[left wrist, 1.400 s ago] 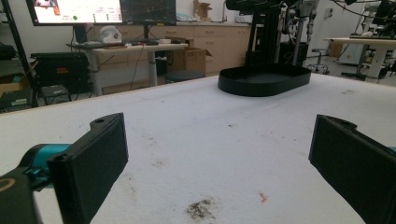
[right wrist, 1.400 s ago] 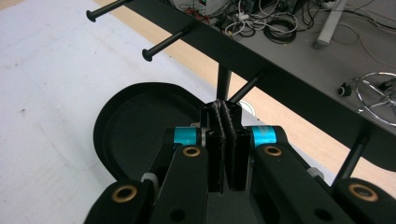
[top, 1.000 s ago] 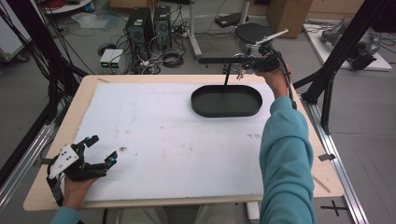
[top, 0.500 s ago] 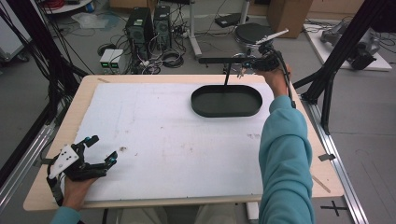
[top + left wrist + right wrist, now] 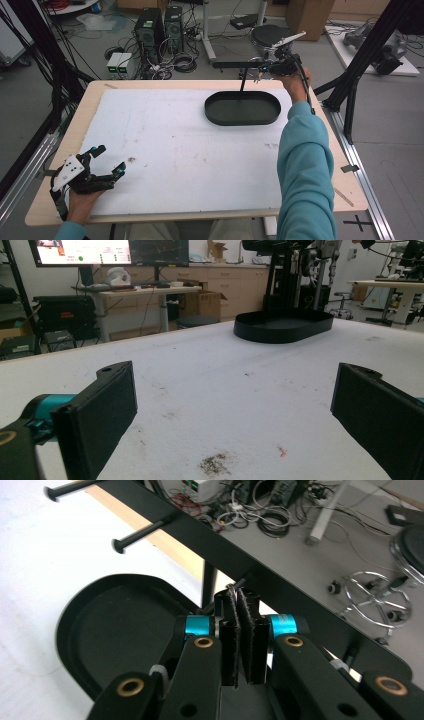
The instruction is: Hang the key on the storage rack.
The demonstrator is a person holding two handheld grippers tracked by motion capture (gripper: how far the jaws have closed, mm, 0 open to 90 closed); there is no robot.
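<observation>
A black oval tray [image 5: 242, 108] sits on the white table surface [image 5: 175, 145] toward the far right, and a thin black post rises from its far side to a horizontal black bar [image 5: 235, 64] with short pegs along it.

The right gripper [image 5: 260, 67] is held up at that bar, above the tray's far edge. In the right gripper view its jaws are pressed almost together at the underside of the bar [image 5: 210, 535], with a small metal ring or hook [image 5: 231, 586] just at their tips (too small to tell whether it is actually pinched, so I cannot tell if the gripper holds anything). The tray [image 5: 125, 625] lies below.

The left gripper [image 5: 107, 160] rests near the table's near left corner, well apart from the tray, its jaws spread wide with nothing between them. The left gripper view shows bare white surface, a dark smudge [image 5: 215, 463] and a tiny orange fleck [image 5: 282, 451] ahead of it.

No readable writing or brand marks appear; the monitor in the background is too blurred to read.
</observation>
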